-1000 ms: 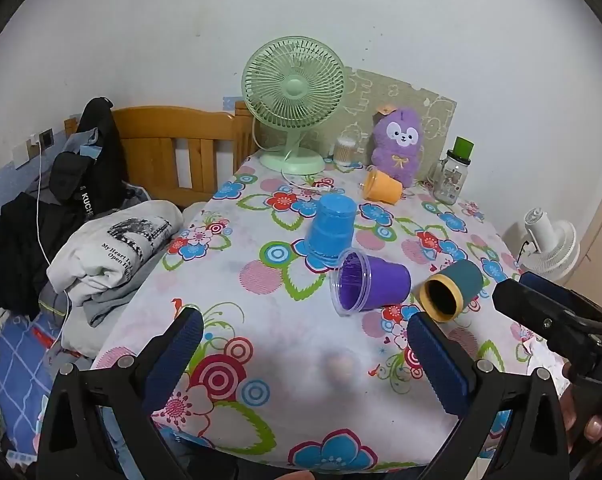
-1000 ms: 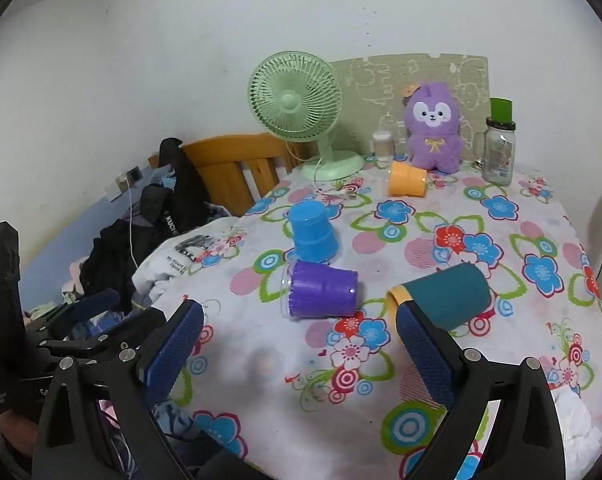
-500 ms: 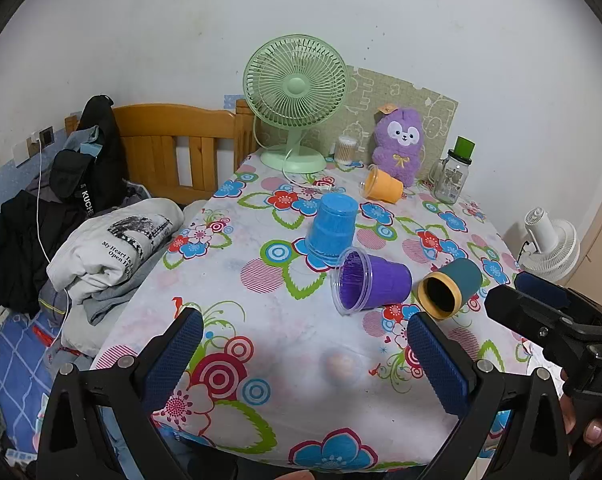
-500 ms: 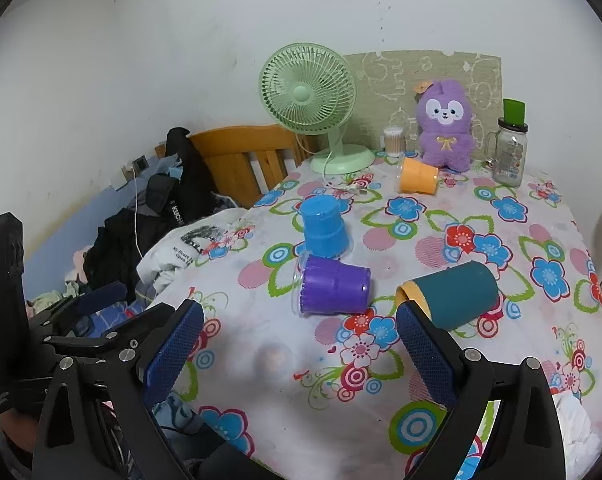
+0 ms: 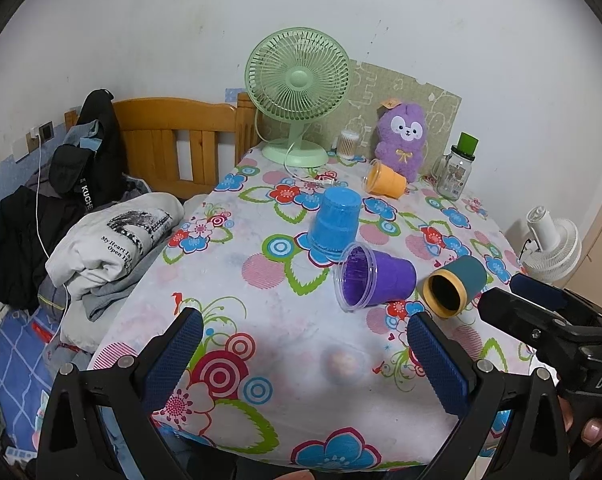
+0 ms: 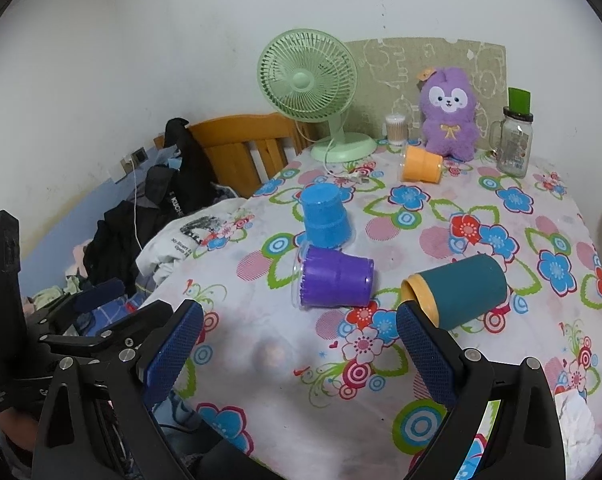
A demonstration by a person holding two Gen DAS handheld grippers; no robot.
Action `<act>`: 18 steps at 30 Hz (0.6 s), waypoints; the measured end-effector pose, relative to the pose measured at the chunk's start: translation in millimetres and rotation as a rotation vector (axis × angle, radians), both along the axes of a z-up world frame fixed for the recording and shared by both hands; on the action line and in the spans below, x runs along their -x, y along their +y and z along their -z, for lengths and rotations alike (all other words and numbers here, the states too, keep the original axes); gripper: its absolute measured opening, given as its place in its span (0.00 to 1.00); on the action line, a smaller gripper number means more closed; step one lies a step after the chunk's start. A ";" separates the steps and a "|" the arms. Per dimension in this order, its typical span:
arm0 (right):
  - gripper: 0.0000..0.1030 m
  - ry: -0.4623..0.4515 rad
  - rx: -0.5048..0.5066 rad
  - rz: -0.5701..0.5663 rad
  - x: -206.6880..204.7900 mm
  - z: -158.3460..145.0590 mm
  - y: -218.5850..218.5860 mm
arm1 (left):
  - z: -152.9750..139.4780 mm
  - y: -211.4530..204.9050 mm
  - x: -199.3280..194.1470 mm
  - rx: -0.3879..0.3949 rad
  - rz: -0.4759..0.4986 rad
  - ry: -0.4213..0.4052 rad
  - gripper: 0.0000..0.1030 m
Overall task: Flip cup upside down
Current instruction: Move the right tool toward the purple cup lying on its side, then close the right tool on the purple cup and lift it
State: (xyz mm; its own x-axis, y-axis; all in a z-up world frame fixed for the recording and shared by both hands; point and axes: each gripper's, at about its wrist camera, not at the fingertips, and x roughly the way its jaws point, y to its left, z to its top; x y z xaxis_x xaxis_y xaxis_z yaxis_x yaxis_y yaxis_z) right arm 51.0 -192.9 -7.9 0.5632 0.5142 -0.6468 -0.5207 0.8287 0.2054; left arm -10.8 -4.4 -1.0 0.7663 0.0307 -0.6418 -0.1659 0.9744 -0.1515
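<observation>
A blue cup (image 5: 335,222) (image 6: 325,216) stands upside down mid-table. A purple cup (image 5: 375,278) (image 6: 335,278) lies on its side in front of it. A teal cup with a yellow rim (image 5: 455,286) (image 6: 457,294) lies on its side to the right. An orange cup (image 5: 385,182) (image 6: 421,165) lies on its side at the back. My left gripper (image 5: 307,356) is open and empty over the near table edge. My right gripper (image 6: 297,344) is open and empty, its right finger just in front of the teal cup's rim.
The floral table (image 5: 229,280) also holds a green fan (image 5: 299,80), a purple plush (image 5: 403,136), a glass jar with a green lid (image 5: 457,170) and a small swab jar (image 5: 347,144). A bed with piled clothes (image 5: 109,240) lies left. A white fan (image 5: 553,244) stands right.
Both grippers have moved slightly forward toward the cups; the right one has also swung right, so the teal cup sits closer to its right finger. The cups have not moved.
</observation>
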 end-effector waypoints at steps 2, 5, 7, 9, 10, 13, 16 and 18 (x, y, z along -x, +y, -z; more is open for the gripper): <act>0.95 0.009 0.006 -0.008 -1.6 2.2 1.9 | 1.0 0.1 -0.3 0.000 -0.001 0.002 1.00; 0.95 0.020 0.024 -0.033 -4.9 6.3 6.6 | 3.4 0.9 -3.3 0.006 -0.003 0.010 1.00; 0.95 0.020 0.040 -0.043 -7.6 7.5 9.4 | 6.4 1.4 -5.3 0.008 -0.003 0.017 1.00; 0.95 0.016 0.062 -0.074 -12.3 10.3 13.0 | 8.5 2.7 -8.2 0.014 -0.005 0.028 1.00; 0.95 0.014 0.066 -0.090 -14.9 11.6 14.1 | 10.8 3.1 -9.8 0.019 -0.006 0.035 1.00; 0.95 0.020 0.078 -0.128 -23.7 15.2 17.0 | 17.7 4.7 -14.7 0.030 -0.007 0.057 1.00; 0.95 0.020 0.112 -0.147 -35.8 17.5 21.9 | 22.9 7.3 -20.1 0.031 -0.013 0.073 1.00; 0.95 0.009 0.136 -0.173 -41.2 17.4 25.7 | 26.1 11.1 -24.4 0.038 -0.021 0.083 1.00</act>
